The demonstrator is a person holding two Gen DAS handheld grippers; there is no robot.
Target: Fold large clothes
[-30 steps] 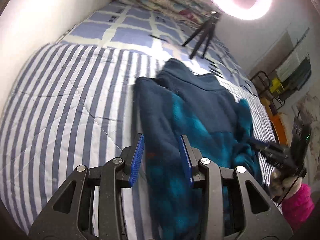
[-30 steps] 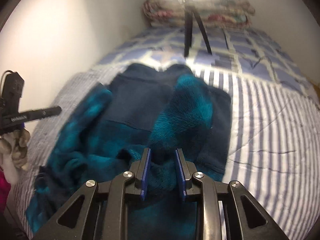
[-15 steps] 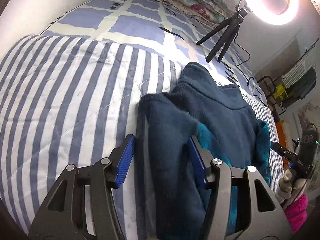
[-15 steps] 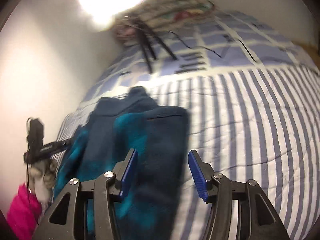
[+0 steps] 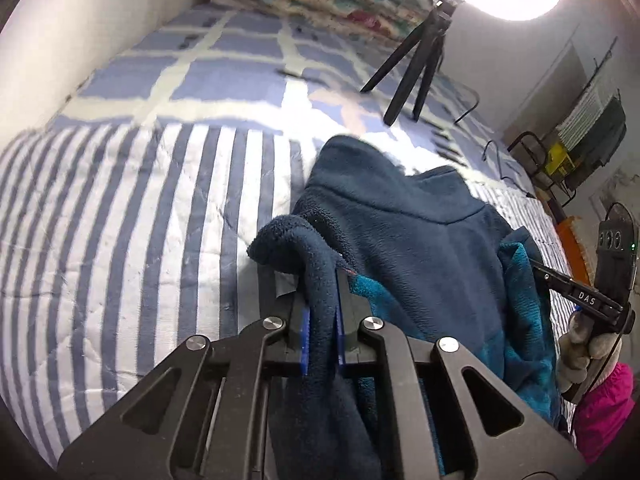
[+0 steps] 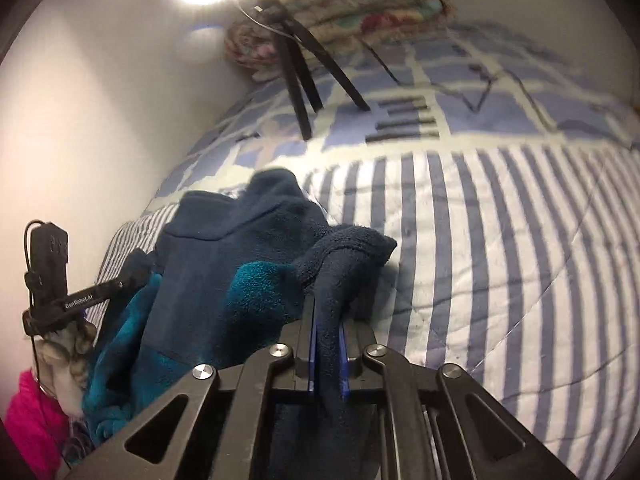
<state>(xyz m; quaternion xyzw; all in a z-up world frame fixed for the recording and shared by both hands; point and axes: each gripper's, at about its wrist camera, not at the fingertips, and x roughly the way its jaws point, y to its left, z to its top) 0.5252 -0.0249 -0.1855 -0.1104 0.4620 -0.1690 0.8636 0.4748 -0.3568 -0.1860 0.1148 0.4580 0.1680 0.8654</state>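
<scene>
On the striped bed (image 5: 120, 248), a navy-and-teal fleece (image 5: 420, 248) lies partly folded below the ring-light tripod (image 5: 416, 68), its collar toward the tripod. The left gripper (image 5: 322, 320) has just closed, and its jaws now pinch a thick roll of the fleece's edge on the side away from the tripod. The right gripper (image 6: 326, 354) has also just closed, and its jaws clamp a similar navy fold at the same edge. With both pinches set, the fold likely goes best if the two hands lift together, keep the edge taut and level between them, and carry it toward the collar without letting the teal layer underneath drag or bunch.
</scene>
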